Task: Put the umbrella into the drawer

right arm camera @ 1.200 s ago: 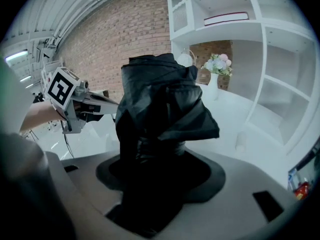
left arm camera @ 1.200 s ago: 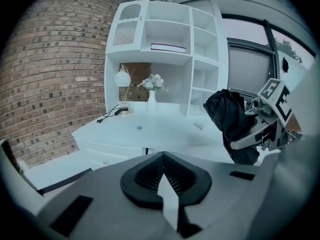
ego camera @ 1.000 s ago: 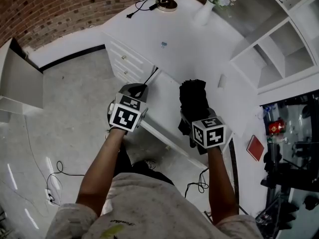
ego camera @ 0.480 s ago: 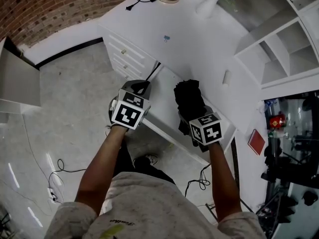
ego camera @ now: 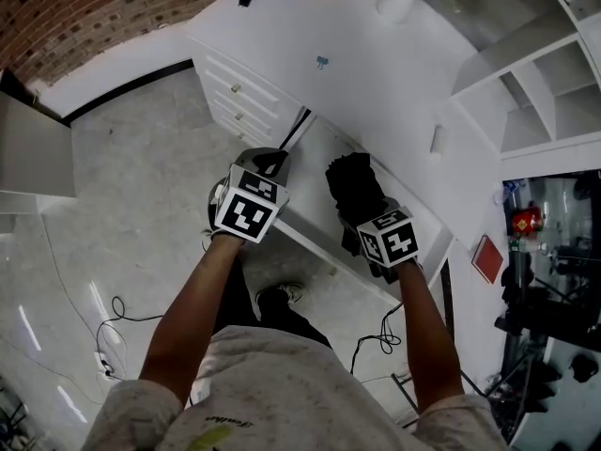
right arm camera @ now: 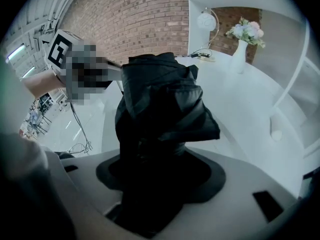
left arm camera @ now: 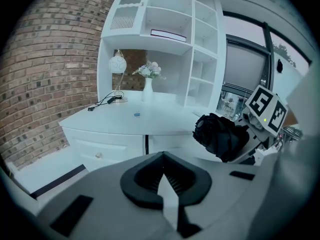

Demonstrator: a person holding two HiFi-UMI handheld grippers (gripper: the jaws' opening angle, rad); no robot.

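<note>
Black umbrella [ego camera: 355,186] — white desk [ego camera: 376,92], red-brown brick wall [ego camera: 84,12], pale grey speckled floor [ego camera: 141,186].

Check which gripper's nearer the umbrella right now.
Right. The right gripper is clamped on the folded black umbrella; the left gripper is off to its left, not touching it.

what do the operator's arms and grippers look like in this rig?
The left gripper and right gripper each have a pale grey moulded shell with a black collar round the jaws. Each carries a white cube printed with black square markers. Forearms are bare below a light, speckled short-sleeved T-shirt. No cables seen on either gripper.
</note>
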